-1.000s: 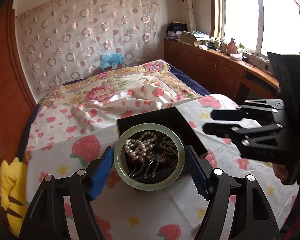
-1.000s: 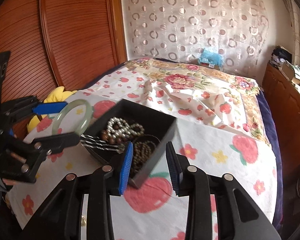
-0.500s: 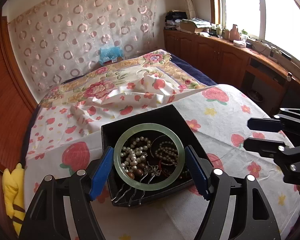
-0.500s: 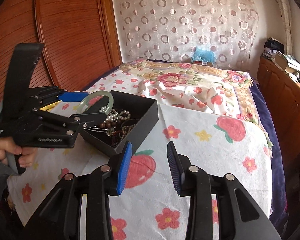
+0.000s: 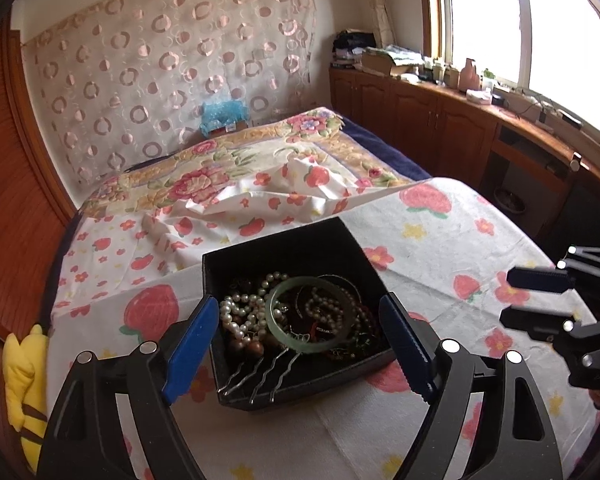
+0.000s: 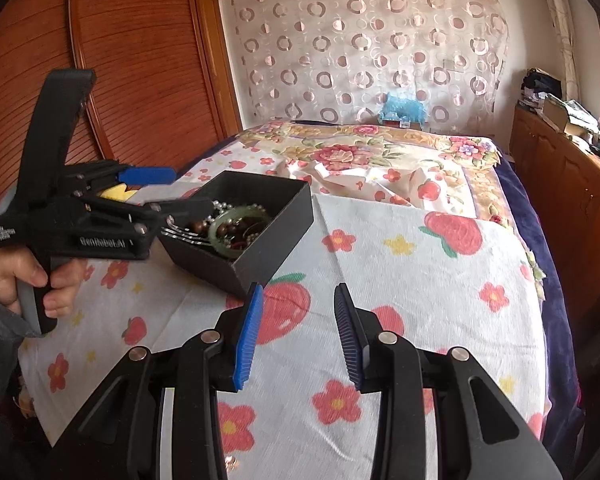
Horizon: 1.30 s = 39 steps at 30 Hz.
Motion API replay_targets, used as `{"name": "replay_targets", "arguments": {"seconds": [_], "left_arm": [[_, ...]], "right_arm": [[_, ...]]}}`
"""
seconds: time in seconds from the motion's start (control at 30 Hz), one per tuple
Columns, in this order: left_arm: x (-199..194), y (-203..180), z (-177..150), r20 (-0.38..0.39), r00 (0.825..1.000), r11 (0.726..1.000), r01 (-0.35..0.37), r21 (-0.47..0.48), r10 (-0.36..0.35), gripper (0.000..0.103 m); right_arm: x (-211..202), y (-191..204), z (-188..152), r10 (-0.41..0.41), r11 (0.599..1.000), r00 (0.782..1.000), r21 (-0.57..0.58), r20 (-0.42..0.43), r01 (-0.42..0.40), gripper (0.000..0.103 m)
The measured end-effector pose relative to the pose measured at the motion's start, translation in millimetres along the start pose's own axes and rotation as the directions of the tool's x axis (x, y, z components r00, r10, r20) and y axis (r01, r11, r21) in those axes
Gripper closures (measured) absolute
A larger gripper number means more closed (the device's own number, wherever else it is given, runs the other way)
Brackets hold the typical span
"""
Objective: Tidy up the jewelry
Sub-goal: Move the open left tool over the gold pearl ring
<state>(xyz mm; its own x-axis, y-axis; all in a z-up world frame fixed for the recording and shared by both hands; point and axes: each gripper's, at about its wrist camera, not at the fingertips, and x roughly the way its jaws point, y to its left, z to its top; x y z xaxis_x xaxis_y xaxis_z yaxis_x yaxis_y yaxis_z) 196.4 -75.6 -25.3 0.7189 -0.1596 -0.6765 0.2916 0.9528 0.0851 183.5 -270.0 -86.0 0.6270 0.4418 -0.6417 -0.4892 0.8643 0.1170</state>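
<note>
Jade bangle (image 5: 309,314) lies in box (image 5: 284,248) | left gripper (image 5: 302,346) just widened, empty | right gripper (image 6: 296,330) seemingly half-open, empty

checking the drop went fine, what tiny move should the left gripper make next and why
Probably draw the left gripper back from the black box. Its jaws have just been opening and stand wide with nothing between them, while the green bangle already lies in the box on the pearls, so this piece seems placed.

"GenRobot.AI" on left tool (image 6: 172,196) body
</note>
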Motion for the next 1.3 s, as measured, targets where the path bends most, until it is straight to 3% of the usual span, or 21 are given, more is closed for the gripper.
{"name": "replay_targets", "arguments": {"seconds": [0.2,0.67,1.13,1.27,1.3], "left_arm": [[-28.8,-3.8,-15.7,0.034,0.999,1.0,0.029,-0.001,-0.029,0.023],[-48.6,-13.0,-77.9,-0.022,0.996,0.996,0.091,-0.003,-0.091,0.022],[-51.2,-15.8,-119.4,-0.079,0.989,0.992,0.121,-0.022,-0.123,0.022],[-47.0,-22.6,-121.2,-0.091,0.987,0.992,0.129,-0.014,-0.129,0.022],[-46.0,-24.5,-120.7,-0.094,0.987,0.992,0.129,-0.012,-0.129,0.022]], "right_arm": [[-12.7,12.7,-22.5,0.019,1.0,1.0,-0.021,-0.022,-0.019,0.064],[-13.0,47.7,-78.8,0.05,0.994,0.986,-0.089,-0.16,-0.065,0.064],[-6.7,58.2,-87.1,0.013,0.988,0.978,-0.145,-0.21,-0.044,0.064],[-3.5,59.0,-87.7,0.002,0.987,0.975,-0.159,-0.224,-0.038,0.073],[-2.6,58.2,-88.2,-0.001,0.987,0.974,-0.159,-0.228,-0.036,0.079]]}}
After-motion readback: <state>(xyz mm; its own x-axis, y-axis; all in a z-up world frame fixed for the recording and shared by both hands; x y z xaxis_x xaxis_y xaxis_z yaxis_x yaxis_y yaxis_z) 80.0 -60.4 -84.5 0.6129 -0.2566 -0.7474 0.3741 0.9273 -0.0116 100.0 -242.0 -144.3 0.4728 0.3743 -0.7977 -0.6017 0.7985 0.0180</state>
